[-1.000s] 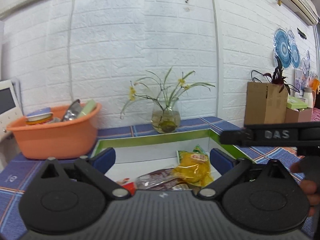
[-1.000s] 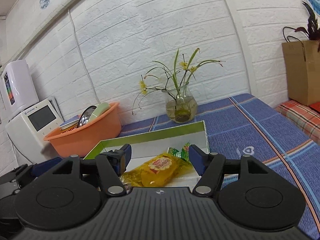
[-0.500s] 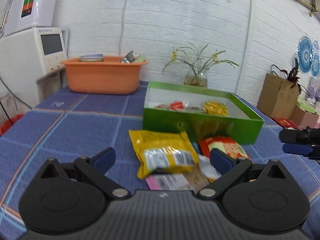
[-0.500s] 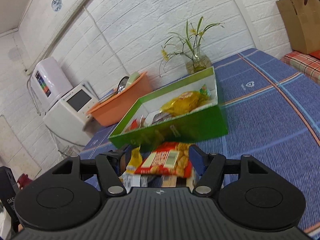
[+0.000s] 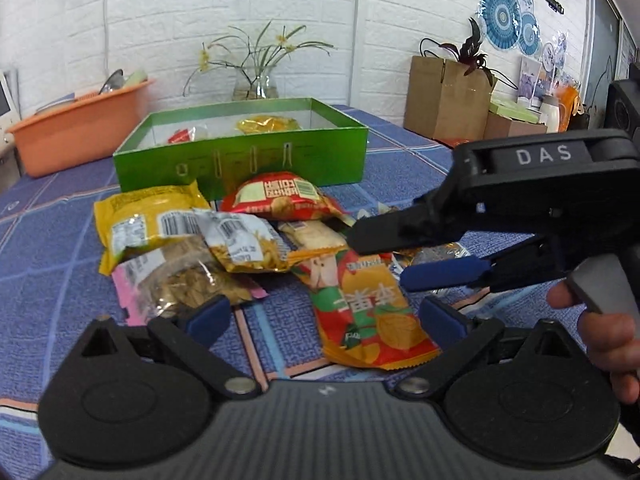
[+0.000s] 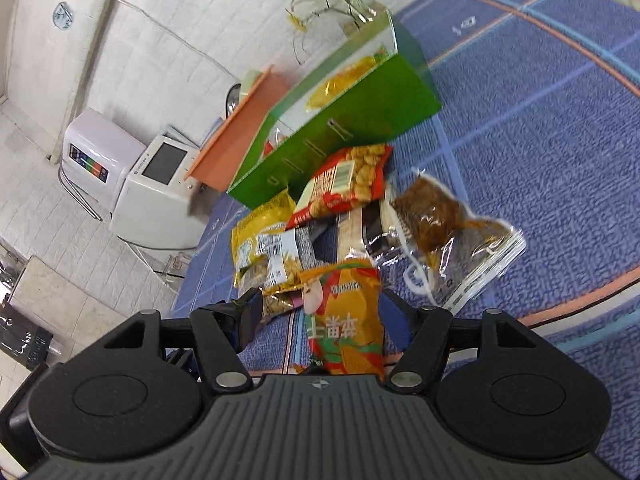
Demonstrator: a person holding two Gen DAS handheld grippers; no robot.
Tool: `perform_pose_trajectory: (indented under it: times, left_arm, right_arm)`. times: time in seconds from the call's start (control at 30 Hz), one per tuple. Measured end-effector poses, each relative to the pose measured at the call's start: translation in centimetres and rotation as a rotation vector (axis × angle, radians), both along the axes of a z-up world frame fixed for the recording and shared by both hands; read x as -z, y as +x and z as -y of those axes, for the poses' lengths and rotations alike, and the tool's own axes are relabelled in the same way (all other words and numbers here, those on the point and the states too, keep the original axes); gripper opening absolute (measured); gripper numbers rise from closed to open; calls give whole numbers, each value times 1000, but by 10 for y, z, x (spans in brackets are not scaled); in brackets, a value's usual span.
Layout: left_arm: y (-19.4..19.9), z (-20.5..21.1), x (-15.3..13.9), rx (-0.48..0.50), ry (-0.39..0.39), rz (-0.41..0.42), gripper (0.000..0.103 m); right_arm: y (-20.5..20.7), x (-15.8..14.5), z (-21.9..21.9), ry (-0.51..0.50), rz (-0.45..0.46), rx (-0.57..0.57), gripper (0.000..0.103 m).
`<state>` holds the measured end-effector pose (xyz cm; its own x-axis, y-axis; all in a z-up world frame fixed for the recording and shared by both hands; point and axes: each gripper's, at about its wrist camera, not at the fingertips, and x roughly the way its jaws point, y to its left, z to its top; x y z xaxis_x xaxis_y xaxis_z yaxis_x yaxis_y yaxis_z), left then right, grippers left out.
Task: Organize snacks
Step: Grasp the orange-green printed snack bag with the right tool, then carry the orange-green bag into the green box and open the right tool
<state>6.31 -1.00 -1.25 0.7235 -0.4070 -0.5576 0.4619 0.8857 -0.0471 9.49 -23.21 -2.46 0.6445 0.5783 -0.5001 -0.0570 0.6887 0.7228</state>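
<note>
On the bench [image 5: 48, 240], blue checked cloth, a pile of snack packs sits just in front of green box [image 5: 240, 156]. Box is open-topped, holds a yellow pack [image 5: 266, 124] and a red pack [image 5: 180, 136] inside. Pile, left wrist view: yellow bag [image 5: 148, 220] at left, clear seed pouch [image 5: 180, 284] with pink edge below it, small barcode pack [image 5: 240, 240] overlapping both, red peanut bag [image 5: 280, 196] touching the box front, pale bar wrapper [image 5: 312, 236] under it, orange-red fruit-print bag [image 5: 360, 304] nearest the camera.

Left tongs [image 5: 326, 318]: jaws wide apart, nothing between them; they hang over the near end of the orange-red bag and the seed pouch corner.

Right tongs [image 5: 380, 256] come in from the right, held by a hand [image 5: 608, 340] on the trigger. Fingers apart, tips over the upper part of the orange-red bag. Right wrist view: right tongs [image 6: 320, 316] straddle that bag [image 6: 344, 316], it lies between the open fingers, not pinched. Clear pouch of dark snacks [image 6: 448, 232] lies to the right of the pile, touching it.

Behind: orange basin [image 5: 76, 128] left of box, glass vase with flowers [image 5: 256, 80] at the wall, brown cardboard box [image 5: 444, 100] at right, white appliance [image 6: 148, 184] beside the basin.
</note>
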Motion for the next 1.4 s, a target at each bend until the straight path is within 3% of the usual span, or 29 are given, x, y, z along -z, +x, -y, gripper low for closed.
perform_pose_trajectory:
  times: [0.2, 0.37, 0.43, 0.5, 0.53, 0.57, 0.67, 0.93, 1.4]
  left_arm:
    - [15, 11, 14, 42, -44, -95, 99]
    - [10, 20, 19, 56, -9, -51, 94]
    - [8, 23, 19, 62, 11, -40, 89]
    - [4, 27, 19, 77, 31, -27, 68]
    - [3, 27, 18, 93, 32, -24, 60]
    - [2, 28, 17, 88, 35, -24, 59]
    - [2, 25, 15, 91, 28, -24, 57]
    - [-3, 8, -1, 68, -11, 3, 55]
    - [-4, -35, -27, -53, -8, 92, 54]
  right_arm:
    - [15, 5, 0, -29, -52, 14, 103]
    - [19, 12, 10, 17, -24, -30, 103]
    - [19, 14, 14, 30, -13, -45, 103]
    - [15, 13, 12, -2, 20, -64, 101]
    - [13, 13, 7, -50, 31, -68, 69]
    - [10, 12, 3, -109, 44, -62, 42]
    - [-2, 5, -5, -184, 125, -73, 41]
    - [-11, -18, -21, -233, 238, -100, 39]
    - [14, -42, -74, -255, 339, -214, 39]
